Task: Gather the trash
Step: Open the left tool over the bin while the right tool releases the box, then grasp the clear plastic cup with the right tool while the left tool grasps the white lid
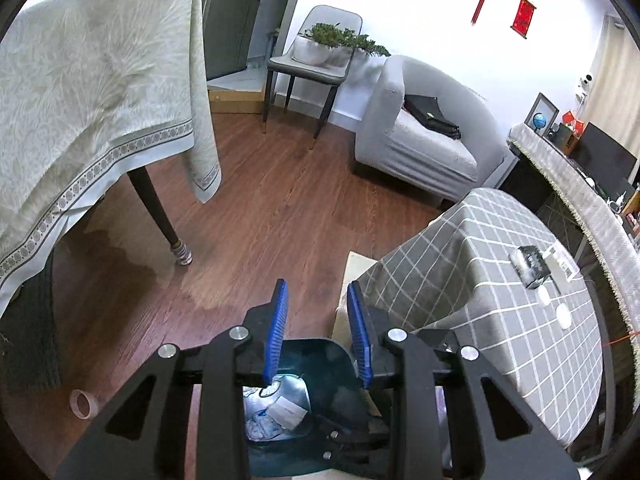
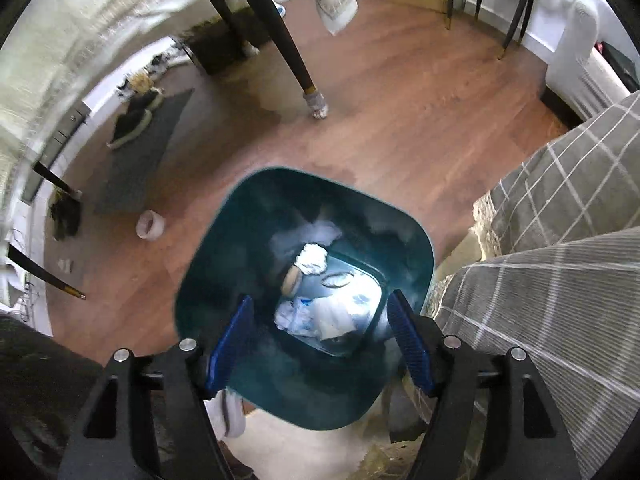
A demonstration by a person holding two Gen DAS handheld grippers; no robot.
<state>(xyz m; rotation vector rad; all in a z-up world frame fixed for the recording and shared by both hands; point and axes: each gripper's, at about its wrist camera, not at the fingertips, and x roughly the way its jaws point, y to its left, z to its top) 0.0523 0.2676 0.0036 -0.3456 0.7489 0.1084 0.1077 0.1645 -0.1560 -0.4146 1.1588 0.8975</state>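
Observation:
A dark teal trash bin (image 2: 240,220) stands on the wood floor, directly below my right gripper (image 2: 322,304), which is open and empty above its mouth. Inside lie crumpled white paper (image 2: 314,260), a foil ball and plastic wrappers (image 2: 332,316). In the left wrist view the bin (image 1: 316,364) shows under my left gripper (image 1: 318,300), which is open and empty. A roll of tape (image 1: 82,403) lies on the floor left of the bin; it also shows in the right wrist view (image 2: 150,225). A dark packet (image 1: 530,264) and small white items lie on the grey checked table (image 1: 480,280).
A large table with a cream cloth (image 1: 80,100) stands at the left, its leg (image 1: 160,216) near the bin. A grey armchair (image 1: 420,128), a chair with a plant (image 1: 320,56) and a sideboard (image 1: 580,184) stand farther back. A dark mat with shoes (image 2: 136,136) lies left.

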